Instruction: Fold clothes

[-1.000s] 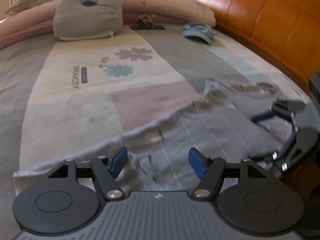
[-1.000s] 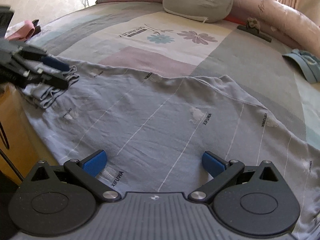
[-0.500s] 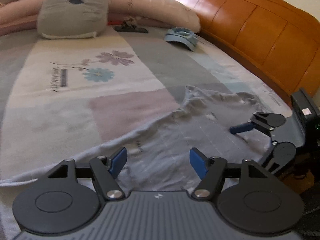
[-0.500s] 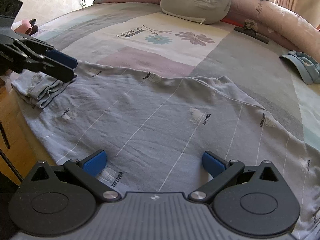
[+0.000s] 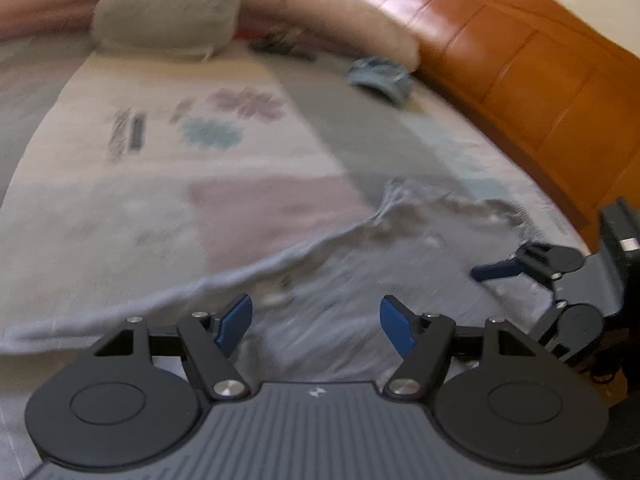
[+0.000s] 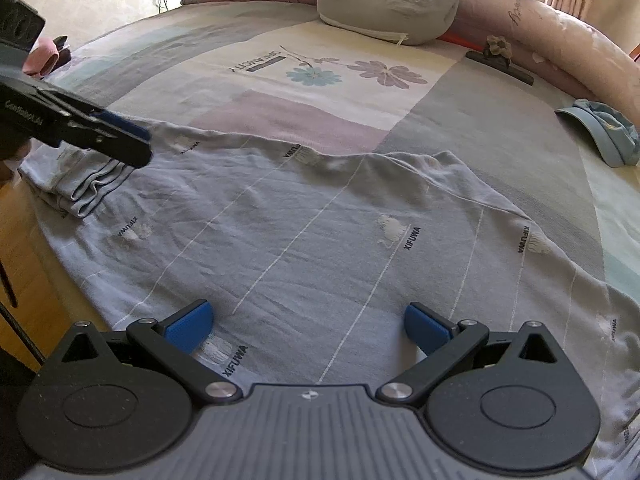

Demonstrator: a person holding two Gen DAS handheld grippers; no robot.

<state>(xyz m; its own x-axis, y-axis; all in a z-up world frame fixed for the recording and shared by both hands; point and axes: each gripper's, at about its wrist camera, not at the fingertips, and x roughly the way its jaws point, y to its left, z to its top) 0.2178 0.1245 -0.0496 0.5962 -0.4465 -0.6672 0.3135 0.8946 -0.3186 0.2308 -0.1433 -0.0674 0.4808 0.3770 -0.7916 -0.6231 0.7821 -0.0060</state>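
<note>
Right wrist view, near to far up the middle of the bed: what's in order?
Right gripper → grey-blue garment → pink patch of the bedspread → flower print → grey cushion.

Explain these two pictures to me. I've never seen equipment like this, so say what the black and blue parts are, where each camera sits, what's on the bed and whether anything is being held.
No robot here: a person holds one two-finger gripper in each hand, each with a camera looking along its fingers. The blurred picture comes from the left gripper, the sharp one from the right gripper. The blue pieces are finger pads.

On the bed a grey-blue garment lies spread, one bunched end near the left gripper. Further back are a grey cushion, a blue cap and a dark clip.

Both grippers are open above the cloth; neither holds anything.
</note>
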